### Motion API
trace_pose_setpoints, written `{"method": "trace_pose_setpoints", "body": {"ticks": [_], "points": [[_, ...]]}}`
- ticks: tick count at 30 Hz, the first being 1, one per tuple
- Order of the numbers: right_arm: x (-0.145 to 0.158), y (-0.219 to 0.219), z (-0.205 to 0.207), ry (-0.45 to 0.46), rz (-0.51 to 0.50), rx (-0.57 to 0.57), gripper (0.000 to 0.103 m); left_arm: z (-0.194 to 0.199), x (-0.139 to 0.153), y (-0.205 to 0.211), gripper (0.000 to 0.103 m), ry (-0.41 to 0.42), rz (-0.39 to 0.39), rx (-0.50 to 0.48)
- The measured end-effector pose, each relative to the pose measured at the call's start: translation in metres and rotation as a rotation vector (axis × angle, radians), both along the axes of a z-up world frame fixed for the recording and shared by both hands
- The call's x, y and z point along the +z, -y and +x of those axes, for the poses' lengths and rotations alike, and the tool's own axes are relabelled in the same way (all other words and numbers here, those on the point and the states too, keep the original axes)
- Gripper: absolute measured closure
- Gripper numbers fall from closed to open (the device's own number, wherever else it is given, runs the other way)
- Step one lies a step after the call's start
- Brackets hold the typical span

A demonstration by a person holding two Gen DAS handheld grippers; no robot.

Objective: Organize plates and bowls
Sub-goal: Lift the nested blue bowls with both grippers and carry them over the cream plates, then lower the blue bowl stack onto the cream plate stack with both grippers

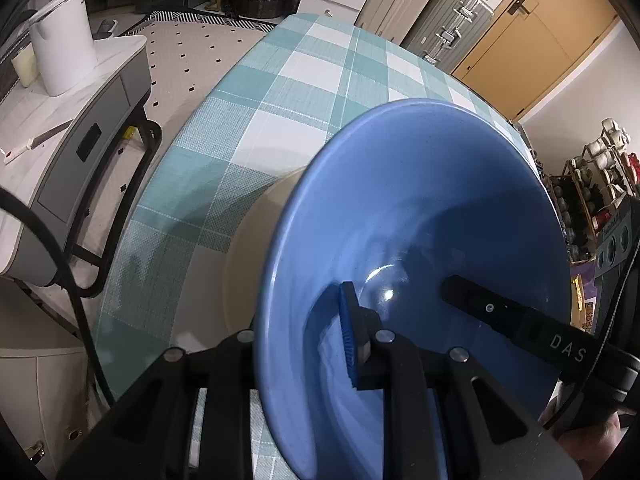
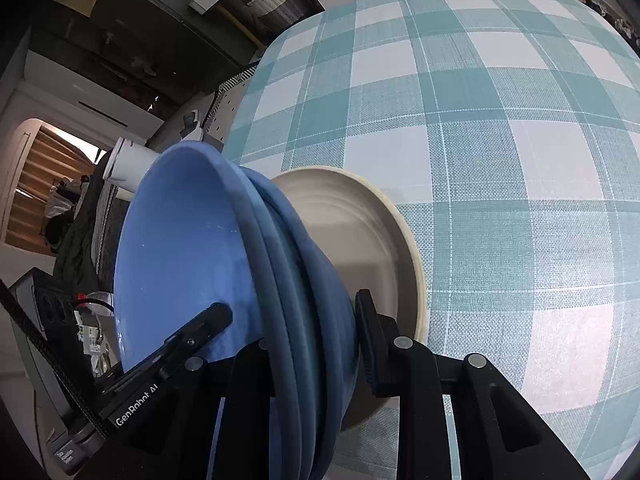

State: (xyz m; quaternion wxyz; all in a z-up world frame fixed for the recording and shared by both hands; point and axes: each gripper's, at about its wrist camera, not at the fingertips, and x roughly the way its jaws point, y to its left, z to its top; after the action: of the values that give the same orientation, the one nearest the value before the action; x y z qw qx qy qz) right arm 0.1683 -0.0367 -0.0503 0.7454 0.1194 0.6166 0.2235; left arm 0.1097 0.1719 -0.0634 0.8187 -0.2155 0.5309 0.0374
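Note:
A stack of blue bowls (image 1: 420,208) sits on a cream plate (image 1: 248,256) on the checked tablecloth. My left gripper (image 1: 304,336) is shut on the near rim of the top blue bowl, with one blue-padded finger (image 1: 350,332) inside the bowl. In the right wrist view the blue bowls (image 2: 184,248) show stacked rims and stand on the cream plate (image 2: 360,232). My right gripper (image 2: 296,316) straddles the bowls' rim, one finger inside, one outside against the wall. The right gripper's finger (image 1: 500,312) also reaches into the bowl in the left wrist view.
The teal and white checked table (image 2: 480,120) stretches beyond the plate. A white side cabinet (image 1: 60,120) with a white kettle (image 1: 64,48) stands left of the table. Suitcases (image 1: 448,20) and drawers stand behind the table.

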Motion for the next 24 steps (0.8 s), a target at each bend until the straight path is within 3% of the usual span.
{"method": "trace_pose_setpoints", "body": {"ticks": [17, 24], "points": [[-0.002, -0.011, 0.007, 0.002, -0.035, 0.003, 0.080, -0.003, -0.004, -0.004, 0.083, 0.012, 0.006, 0.016], [0.009, -0.015, 0.002, 0.078, -0.063, 0.026, 0.076, -0.004, -0.002, -0.006, 0.082, 0.009, -0.004, 0.027]]}}
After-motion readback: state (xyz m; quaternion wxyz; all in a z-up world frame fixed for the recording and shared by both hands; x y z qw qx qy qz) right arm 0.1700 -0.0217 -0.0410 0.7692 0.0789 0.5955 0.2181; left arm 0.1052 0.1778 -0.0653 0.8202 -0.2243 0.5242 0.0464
